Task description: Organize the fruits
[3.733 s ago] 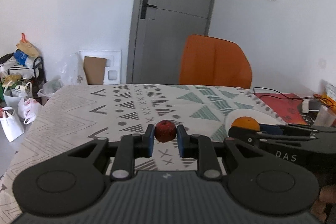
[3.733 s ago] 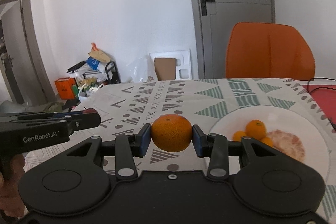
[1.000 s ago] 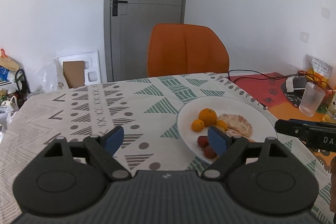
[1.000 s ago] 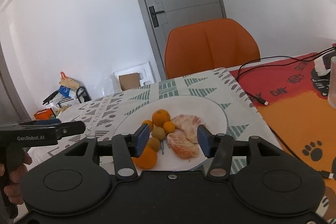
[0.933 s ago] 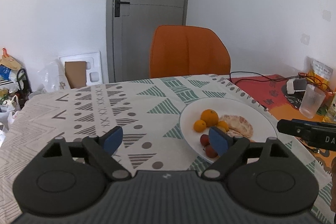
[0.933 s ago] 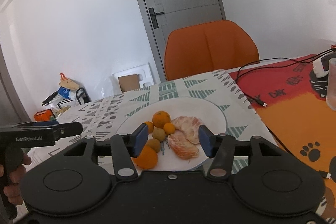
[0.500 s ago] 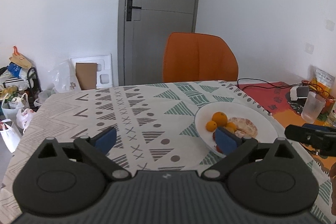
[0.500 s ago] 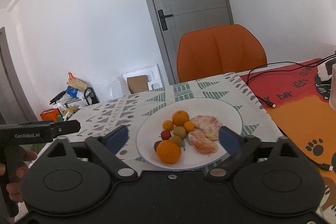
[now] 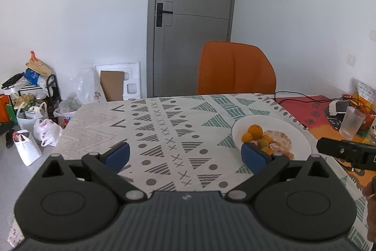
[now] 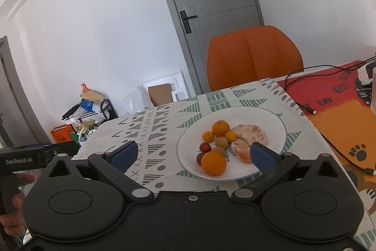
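Fruits are sitting together on the white plate at the right side of the patterned tablecloth in the left wrist view. The left gripper is hanging above the cloth with its jaws spread wide and nothing between them. Its right blue pad is covering the near fruits on the plate, so only two oranges, a greenish piece and some peeled segments are showing past it. The right gripper is poking in from the right edge, cut off by the frame. An orange chair is standing behind the table.

From the right wrist, the plate is lying clear of cover apart from its near right rim, which the right blue pad is hiding. The large orange is resting nearest the camera, small red fruits just left of it, and the peeled segments are lying with their long sides running from near centre toward the far right. The right gripper is opening, its jaws wide and empty of any fruit. The left gripper is showing at the left edge, partly cut off, held in a hand.
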`<state>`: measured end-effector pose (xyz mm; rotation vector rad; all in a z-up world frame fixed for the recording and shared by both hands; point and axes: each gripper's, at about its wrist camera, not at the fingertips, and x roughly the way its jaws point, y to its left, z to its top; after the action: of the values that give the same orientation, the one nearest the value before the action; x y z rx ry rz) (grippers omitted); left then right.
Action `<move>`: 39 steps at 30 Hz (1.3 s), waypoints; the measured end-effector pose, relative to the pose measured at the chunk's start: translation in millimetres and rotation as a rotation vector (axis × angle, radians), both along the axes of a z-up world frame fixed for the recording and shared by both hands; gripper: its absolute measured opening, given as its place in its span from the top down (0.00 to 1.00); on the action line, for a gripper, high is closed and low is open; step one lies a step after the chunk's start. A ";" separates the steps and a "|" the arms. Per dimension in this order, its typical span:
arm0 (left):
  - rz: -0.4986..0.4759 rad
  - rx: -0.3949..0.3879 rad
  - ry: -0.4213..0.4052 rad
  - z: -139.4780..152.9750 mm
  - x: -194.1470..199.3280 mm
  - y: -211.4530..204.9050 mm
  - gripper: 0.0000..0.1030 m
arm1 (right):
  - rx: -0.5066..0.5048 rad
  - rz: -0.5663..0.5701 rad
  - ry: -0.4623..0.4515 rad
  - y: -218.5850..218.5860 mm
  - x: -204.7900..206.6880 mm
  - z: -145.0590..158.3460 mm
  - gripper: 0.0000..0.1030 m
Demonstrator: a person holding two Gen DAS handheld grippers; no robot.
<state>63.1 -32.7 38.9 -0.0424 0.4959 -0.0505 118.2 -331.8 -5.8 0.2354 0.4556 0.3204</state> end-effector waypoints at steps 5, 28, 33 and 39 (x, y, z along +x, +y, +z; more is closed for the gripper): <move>0.009 -0.007 -0.006 2.9 -13.0 9.2 0.03 | -0.005 0.017 -0.005 1.1 -9.6 6.1 0.00; 0.083 -0.028 -0.031 -6.1 -61.0 48.9 0.03 | -0.054 0.059 -0.035 18.2 -43.0 6.5 0.00; 0.092 -0.013 -0.013 -13.8 -61.4 47.5 0.03 | -0.076 0.088 -0.014 30.3 -42.8 -1.9 0.00; 0.099 -0.009 0.011 -22.7 -63.2 50.7 0.03 | -0.097 0.113 -0.008 40.6 -44.4 -5.5 0.00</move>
<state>-0.1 18.1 16.2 -0.0760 0.5036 0.0440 73.8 -291.2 -11.4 0.1141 0.4765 0.4084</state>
